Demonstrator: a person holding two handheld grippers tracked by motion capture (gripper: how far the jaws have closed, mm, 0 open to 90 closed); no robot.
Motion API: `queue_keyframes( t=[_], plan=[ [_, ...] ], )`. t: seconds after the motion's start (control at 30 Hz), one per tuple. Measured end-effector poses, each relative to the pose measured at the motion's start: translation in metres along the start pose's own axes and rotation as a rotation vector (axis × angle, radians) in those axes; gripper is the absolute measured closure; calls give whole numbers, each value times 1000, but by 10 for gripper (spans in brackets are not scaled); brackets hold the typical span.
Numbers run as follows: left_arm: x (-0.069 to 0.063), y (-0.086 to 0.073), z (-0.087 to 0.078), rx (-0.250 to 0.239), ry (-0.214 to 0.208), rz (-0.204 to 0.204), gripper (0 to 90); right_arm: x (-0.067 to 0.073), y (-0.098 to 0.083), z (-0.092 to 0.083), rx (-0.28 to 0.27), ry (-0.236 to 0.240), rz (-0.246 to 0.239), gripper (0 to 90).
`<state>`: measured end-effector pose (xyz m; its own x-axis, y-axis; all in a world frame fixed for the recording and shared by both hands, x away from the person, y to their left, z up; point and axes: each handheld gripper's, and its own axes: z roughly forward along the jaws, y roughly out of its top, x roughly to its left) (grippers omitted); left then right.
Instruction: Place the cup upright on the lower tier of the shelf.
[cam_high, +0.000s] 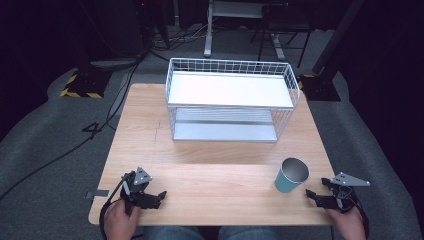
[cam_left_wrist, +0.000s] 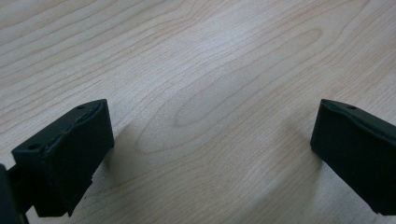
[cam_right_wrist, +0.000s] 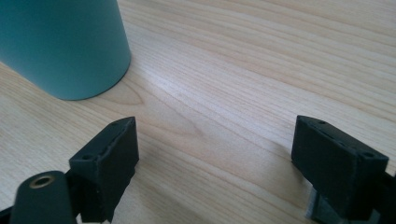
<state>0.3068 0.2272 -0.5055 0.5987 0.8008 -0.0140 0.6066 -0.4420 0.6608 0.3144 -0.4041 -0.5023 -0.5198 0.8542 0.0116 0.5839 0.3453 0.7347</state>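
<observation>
While the wooden table (cam_high: 210, 185) carries an empty white wire rack (cam_high: 230, 97) at its far side, the teal cup (cam_high: 291, 175) stands upright near my right gripper (cam_high: 316, 196); my left gripper (cam_high: 152, 197) rests apart. Both sets of jaws are spread, holding nothing, so I judge nothing begun.

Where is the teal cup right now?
In the high view the teal cup stands upright near the front right of the wooden table, just left of the right tongs and in front of the white wire rack.
</observation>
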Motion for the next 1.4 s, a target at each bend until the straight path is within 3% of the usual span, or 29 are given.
queue_keyframes(
  t=[0.3, 0.6, 0.73, 1.03, 1.4],
  plan=[
    [0, 1, 1, -3, -2, 0, 0, 11, 9, -22, -77, 21, -18, 150],
    [0, 3, 3, -3, -3, -9, 0, 30, 15, -34, -83, 56, -52, 124],
    [1, 4, 3, 3, -2, -9, 0, 45, 19, -37, -90, 91, -76, 96],
    [1, 4, 4, 2, -1, -6, 0, 64, 29, -33, -137, 153, -78, 14],
    [0, 4, 4, -1, 1, -7, 0, 72, 37, -16, -164, 156, -73, 0]
  ],
)
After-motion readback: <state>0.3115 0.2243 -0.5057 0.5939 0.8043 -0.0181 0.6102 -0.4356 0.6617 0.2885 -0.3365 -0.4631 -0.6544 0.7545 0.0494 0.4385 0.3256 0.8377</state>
